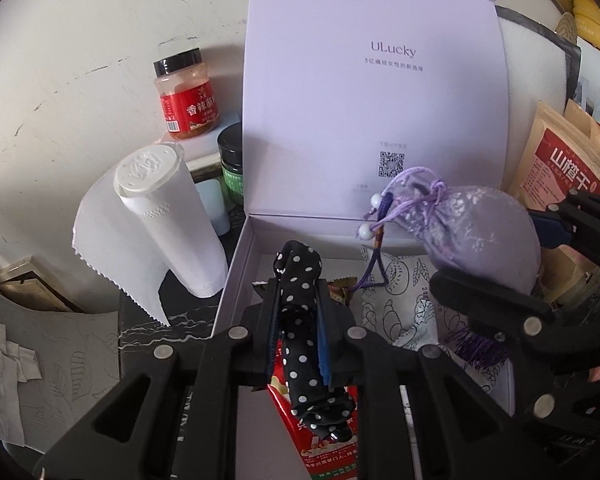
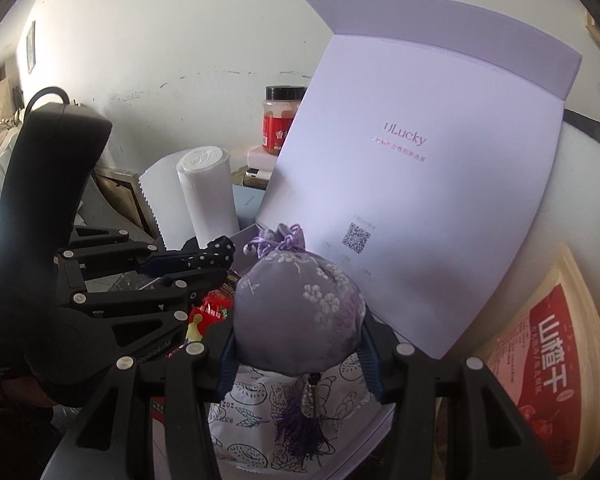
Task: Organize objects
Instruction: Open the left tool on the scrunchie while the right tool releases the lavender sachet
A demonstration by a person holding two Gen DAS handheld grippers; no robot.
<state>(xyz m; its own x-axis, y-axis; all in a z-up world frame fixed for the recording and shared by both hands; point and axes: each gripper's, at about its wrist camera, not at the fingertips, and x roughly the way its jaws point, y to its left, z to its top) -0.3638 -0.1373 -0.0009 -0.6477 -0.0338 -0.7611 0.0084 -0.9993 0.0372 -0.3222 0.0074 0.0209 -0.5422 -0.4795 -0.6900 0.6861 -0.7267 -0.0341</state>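
Observation:
My left gripper is shut on a black polka-dot fabric piece and holds it over the open lavender box. The left gripper also shows in the right wrist view, still holding the polka-dot fabric. My right gripper is shut on a purple embroidered sachet pouch with a tassel, above the box. The pouch hangs over the box's right side in the left wrist view. Inside the box lie a white patterned packet and a red packet.
The box lid stands upright behind. A paper towel roll, a red chili jar and a green jar stand left of the box. Snack bags lean at the right. The wall is close behind.

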